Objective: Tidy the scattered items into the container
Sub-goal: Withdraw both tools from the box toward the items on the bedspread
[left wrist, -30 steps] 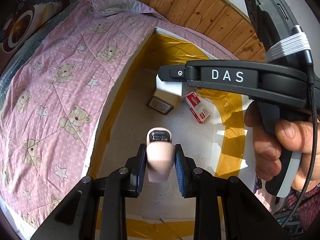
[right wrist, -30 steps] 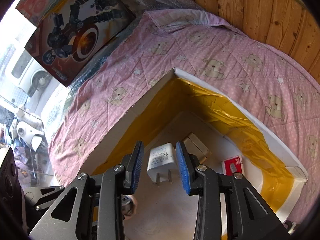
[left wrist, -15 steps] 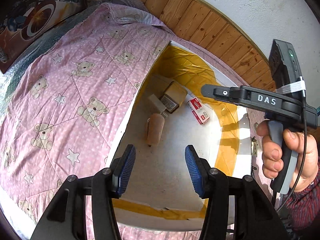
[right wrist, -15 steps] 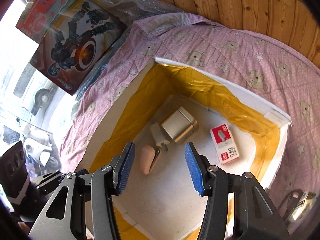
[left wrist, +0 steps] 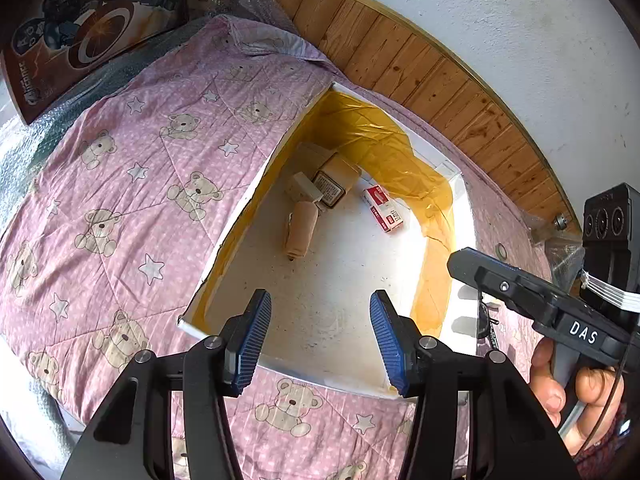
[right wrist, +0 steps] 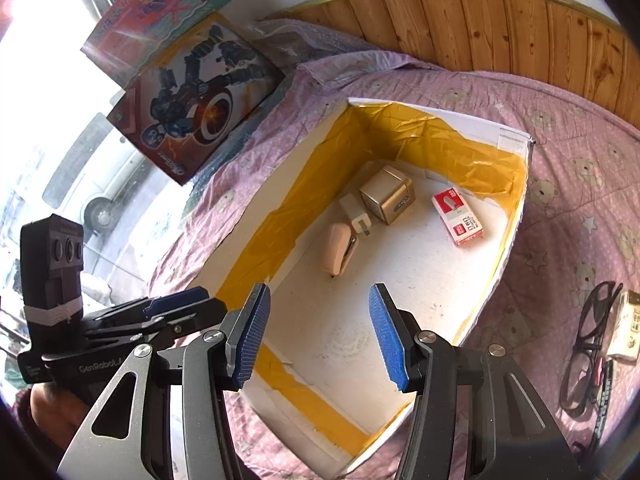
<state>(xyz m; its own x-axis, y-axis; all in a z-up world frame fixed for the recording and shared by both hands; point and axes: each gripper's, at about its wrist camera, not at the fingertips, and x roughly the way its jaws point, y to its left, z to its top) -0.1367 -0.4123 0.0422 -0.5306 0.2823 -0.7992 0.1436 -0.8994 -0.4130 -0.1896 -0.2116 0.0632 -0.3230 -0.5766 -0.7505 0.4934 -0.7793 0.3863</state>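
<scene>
The pink bear-print quilt covers the bed, and that soft ground is the main worry — the white box with its yellow-taped walls sits on it, so a hard press on a rim could tip or dent it, I'd guess. Both pairs of tongs hover above the near end of the box, spread wide and holding nothing: the left tongs and the right tongs, close side by side, which leaves them liable to knock each other if both dive at once.

Inside, near the far corner, lie a gold cube-shaped box, a red and white staple box a little apart from it, a pink stapler and a white charger plug, the last two touching or nearly so.

Still out on the quilt, to the right of the box, are black-framed glasses, a small pale carton just beside them and what looks like a pen — thin and lying flat in soft fabric, so the tongs might pinch quilt along with it. The glasses' arms could snag.

Toy boxes lean on the far side, well clear of any reach.
</scene>
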